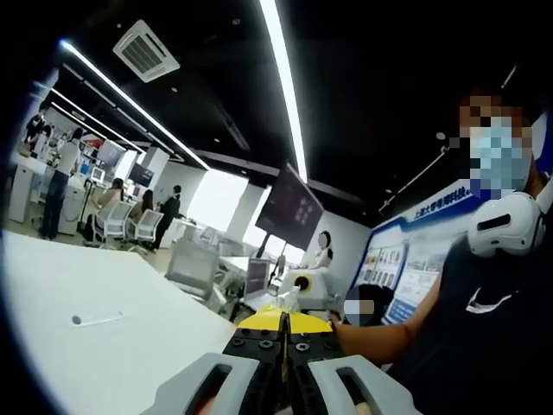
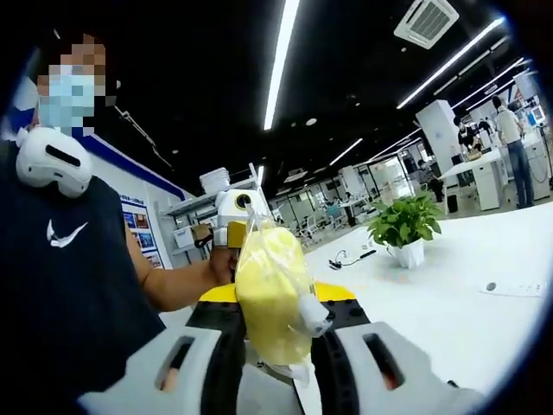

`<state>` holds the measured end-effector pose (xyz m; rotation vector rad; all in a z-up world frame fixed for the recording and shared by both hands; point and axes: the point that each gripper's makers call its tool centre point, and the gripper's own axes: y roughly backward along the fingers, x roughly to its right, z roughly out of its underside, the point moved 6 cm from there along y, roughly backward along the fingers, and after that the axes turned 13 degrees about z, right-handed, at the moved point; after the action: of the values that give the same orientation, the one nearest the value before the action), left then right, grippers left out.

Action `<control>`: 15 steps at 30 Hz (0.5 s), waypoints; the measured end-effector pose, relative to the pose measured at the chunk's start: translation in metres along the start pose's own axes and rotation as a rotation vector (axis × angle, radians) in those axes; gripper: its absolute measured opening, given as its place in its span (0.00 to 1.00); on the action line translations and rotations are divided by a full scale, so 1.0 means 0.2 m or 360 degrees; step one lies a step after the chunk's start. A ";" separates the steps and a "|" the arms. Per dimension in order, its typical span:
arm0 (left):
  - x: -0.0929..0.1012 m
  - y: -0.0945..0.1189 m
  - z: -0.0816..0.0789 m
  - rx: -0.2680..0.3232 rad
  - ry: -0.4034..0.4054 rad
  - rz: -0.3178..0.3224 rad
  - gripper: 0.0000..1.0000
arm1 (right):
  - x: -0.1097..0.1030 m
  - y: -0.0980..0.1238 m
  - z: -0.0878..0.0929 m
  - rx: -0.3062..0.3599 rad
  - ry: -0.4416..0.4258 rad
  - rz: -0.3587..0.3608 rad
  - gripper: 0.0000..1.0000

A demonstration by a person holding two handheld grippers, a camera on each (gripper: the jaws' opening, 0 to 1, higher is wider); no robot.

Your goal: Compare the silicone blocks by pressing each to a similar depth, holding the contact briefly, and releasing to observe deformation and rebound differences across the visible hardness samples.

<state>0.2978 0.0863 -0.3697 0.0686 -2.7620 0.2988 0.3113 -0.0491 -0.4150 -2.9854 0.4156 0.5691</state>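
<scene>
One soft yellow silicone block in a clear plastic bag (image 2: 275,290), clamped upright between the jaws of the right tool (image 2: 278,346), raised above the white surface (image 2: 449,294). Left tool (image 1: 286,359): jaws closed together, holding nothing. Green potted plant in white pot (image 2: 404,229) stands on the surface behind. Person in dark shirt (image 2: 69,277) alongside.

Dark logo shirt (image 2: 60,285), white neck device (image 2: 52,160)

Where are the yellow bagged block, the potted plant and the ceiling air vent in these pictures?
yellow bagged block (image 2: 270,298): right gripper view, middle of its yellow body, between the jaws.
potted plant (image 2: 404,226): right gripper view, on its green leaves.
ceiling air vent (image 1: 146,50): left gripper view, centre of the grille.
</scene>
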 end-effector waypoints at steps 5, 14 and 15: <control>0.01 -0.01 0.00 -0.0023 -0.0021 0.0019 0.00 | -0.01 0.01 -0.01 -0.0014 -0.0021 -0.0003 0.17; 0.02 -0.02 0.02 -0.0053 -0.0063 0.0002 0.00 | 0.00 0.02 0.00 -0.0056 -0.0009 0.0051 0.10; 0.02 -0.02 0.03 -0.0057 -0.0083 -0.0005 0.00 | 0.00 0.02 0.00 -0.0057 -0.0011 0.0056 0.09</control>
<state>0.2927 0.0817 -0.3730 0.0723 -2.8177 0.2502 0.3097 -0.0533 -0.4159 -3.0150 0.4629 0.5957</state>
